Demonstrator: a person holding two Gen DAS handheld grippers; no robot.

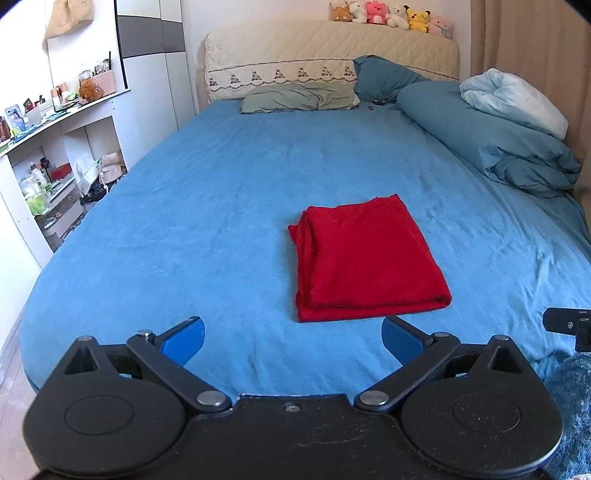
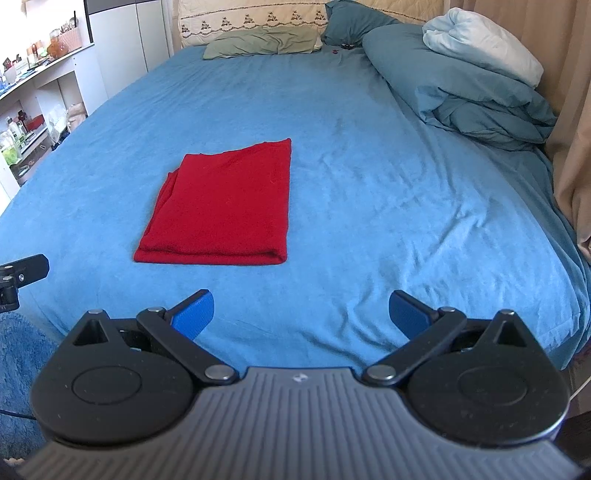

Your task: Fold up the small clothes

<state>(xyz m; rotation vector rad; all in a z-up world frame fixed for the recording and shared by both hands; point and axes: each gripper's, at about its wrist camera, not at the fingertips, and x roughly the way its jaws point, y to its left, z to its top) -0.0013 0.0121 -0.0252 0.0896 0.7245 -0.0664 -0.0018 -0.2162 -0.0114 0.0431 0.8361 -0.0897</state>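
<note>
Both grippers (image 1: 293, 338) (image 2: 301, 314) have black linkage arms, silver rivets and blue jaws.

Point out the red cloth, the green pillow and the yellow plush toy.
red cloth (image 1: 369, 258): left wrist view, middle of top layer.
green pillow (image 1: 299, 96): left wrist view, its middle.
yellow plush toy (image 1: 416, 17): left wrist view, its body.

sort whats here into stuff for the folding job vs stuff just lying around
For the job:
red cloth, folded
blue bedsheet under it
left gripper, open
right gripper, open

Lying about:
green pillow
bundled duvet
plush toys
shelf clutter
</note>
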